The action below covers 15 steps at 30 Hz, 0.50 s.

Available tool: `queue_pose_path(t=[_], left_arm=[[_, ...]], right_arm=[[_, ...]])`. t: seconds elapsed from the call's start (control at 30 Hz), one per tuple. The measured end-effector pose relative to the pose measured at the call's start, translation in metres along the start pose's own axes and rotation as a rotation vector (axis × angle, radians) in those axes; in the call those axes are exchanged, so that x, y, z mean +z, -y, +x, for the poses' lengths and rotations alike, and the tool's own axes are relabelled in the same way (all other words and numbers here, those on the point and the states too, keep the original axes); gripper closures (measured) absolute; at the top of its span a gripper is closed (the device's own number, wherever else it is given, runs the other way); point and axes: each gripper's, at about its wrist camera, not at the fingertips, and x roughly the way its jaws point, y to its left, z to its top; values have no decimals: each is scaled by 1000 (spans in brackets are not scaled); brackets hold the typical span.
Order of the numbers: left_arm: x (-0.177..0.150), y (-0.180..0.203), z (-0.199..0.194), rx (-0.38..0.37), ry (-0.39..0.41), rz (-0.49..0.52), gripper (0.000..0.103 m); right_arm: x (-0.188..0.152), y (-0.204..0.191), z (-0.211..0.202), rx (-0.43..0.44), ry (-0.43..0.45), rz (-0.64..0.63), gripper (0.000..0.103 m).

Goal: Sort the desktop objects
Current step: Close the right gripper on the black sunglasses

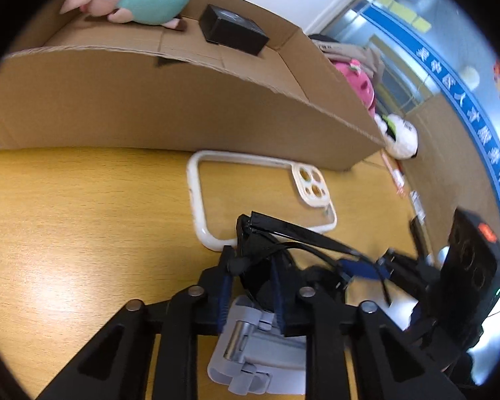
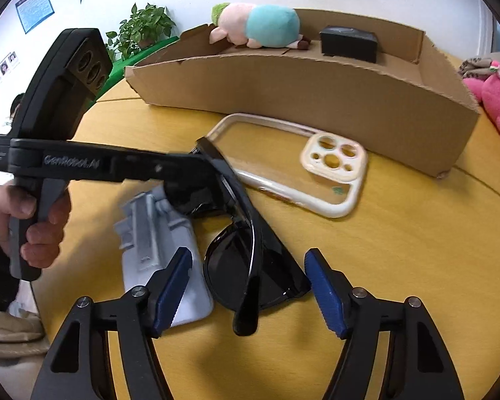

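Left tongs nearly closed, right tongs spread wide, both angled downward.

Your 2 wrist cameras both look steeply down, close over the yellow table. The left view faces the cardboard box from the sunglasses' far end; the right view sits nearer them. Both share the phone case, sunglasses and box.

Office: wall notices, potted plant.
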Motion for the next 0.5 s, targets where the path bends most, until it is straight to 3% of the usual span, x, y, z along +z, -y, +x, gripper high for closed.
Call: queue_pose_path(t=[0.23, 0.3, 0.5], left_arm=[[3, -16, -12, 8, 24, -35, 88], [1, -18, -14, 0, 24, -46, 88], [-2, -22, -16, -13, 11, -88, 82]], right_arm=[[9, -31, 9, 4, -47, -40, 23], [12, -30, 3, -6, -29, -35, 15], [29, -25, -16, -100, 33, -21, 14]])
